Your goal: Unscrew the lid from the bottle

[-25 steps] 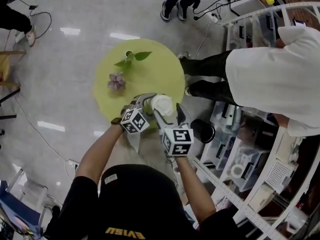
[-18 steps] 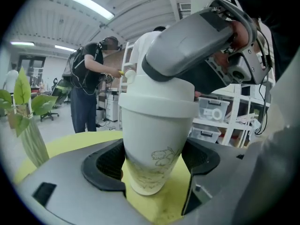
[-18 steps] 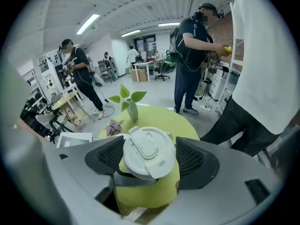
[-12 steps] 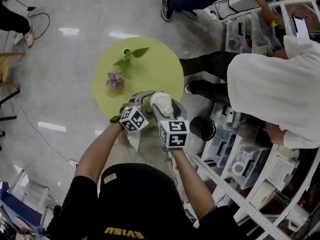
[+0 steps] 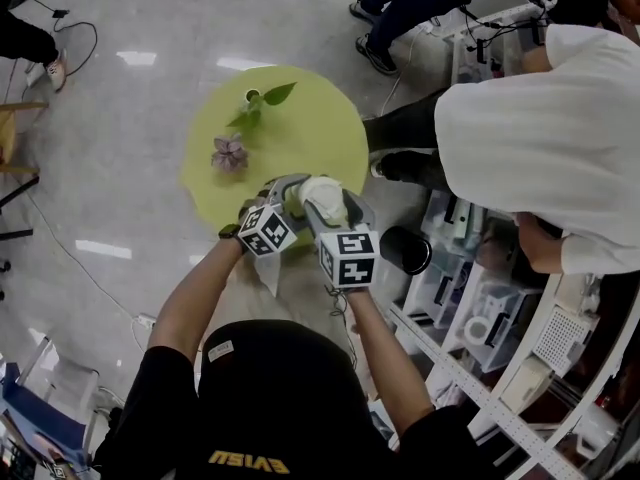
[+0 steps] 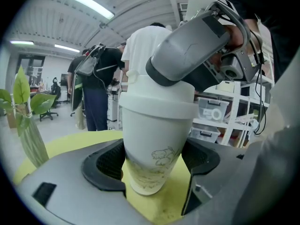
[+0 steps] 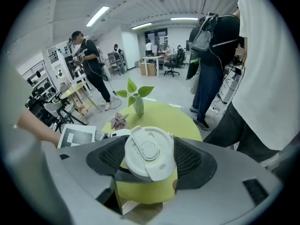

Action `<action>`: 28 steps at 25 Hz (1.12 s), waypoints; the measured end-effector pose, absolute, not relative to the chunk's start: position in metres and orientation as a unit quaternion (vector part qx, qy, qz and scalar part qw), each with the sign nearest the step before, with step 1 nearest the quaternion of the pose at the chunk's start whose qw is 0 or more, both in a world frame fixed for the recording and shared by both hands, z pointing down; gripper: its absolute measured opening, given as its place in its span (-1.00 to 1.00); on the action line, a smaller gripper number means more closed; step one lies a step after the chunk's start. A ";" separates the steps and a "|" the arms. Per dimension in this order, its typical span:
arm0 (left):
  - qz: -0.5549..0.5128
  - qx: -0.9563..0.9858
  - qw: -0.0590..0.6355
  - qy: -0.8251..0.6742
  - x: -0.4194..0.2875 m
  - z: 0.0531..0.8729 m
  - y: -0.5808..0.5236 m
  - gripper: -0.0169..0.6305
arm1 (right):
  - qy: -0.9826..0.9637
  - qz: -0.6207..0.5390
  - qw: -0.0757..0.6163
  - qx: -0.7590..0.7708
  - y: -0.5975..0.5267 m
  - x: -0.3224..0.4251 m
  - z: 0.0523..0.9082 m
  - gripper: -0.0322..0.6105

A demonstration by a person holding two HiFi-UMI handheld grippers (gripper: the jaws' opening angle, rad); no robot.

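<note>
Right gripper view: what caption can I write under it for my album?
Right gripper, jaws just closing, clamps the white lid of the bottle, green table behind.

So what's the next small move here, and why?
Likely twist the right tool to turn the lid loose. Its jaws have just been closing and now press on the lid's sides, while the left tool clamps the bottle by its body, so the bottle looks braced for the twist.

Bottle (image 6: 154,149) and lid (image 7: 149,153) are white (faint line drawing), the table (image 5: 310,133) yellow-green.
</note>
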State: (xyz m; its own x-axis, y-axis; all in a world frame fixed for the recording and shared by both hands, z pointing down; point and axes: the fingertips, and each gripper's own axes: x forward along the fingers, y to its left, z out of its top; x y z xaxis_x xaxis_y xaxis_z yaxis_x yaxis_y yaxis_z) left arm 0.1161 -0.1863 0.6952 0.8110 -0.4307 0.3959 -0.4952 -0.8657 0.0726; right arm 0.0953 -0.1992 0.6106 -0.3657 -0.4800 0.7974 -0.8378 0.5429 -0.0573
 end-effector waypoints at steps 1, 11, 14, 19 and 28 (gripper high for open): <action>0.187 0.948 0.087 -0.244 0.116 0.695 -0.186 0.27 | -0.793 0.235 0.380 0.415 -0.199 0.095 0.610 0.11; 0.187 0.949 0.089 -0.239 0.117 0.696 -0.187 0.27 | -0.813 0.209 0.407 0.362 -0.198 0.093 0.612 0.10; 0.187 0.949 0.089 -0.239 0.116 0.696 -0.187 0.26 | -0.828 0.187 0.412 0.331 -0.199 0.089 0.609 0.11; 0.186 0.949 0.090 -0.240 0.116 0.696 -0.186 0.26 | -0.843 0.163 0.428 0.281 -0.191 0.088 0.611 0.10; 0.188 0.949 0.088 -0.237 0.116 0.696 -0.186 0.26 | -0.859 0.129 0.451 0.208 -0.188 0.086 0.612 0.10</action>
State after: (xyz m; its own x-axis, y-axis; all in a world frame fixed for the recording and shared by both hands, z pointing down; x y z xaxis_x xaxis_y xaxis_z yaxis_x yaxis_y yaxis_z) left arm 0.1160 -0.1860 0.6956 0.8165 -0.4170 0.3994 -0.4835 -0.8719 0.0781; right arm 0.0858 -0.1881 0.6119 -0.5072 -0.2417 0.8273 -0.4734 0.8802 -0.0330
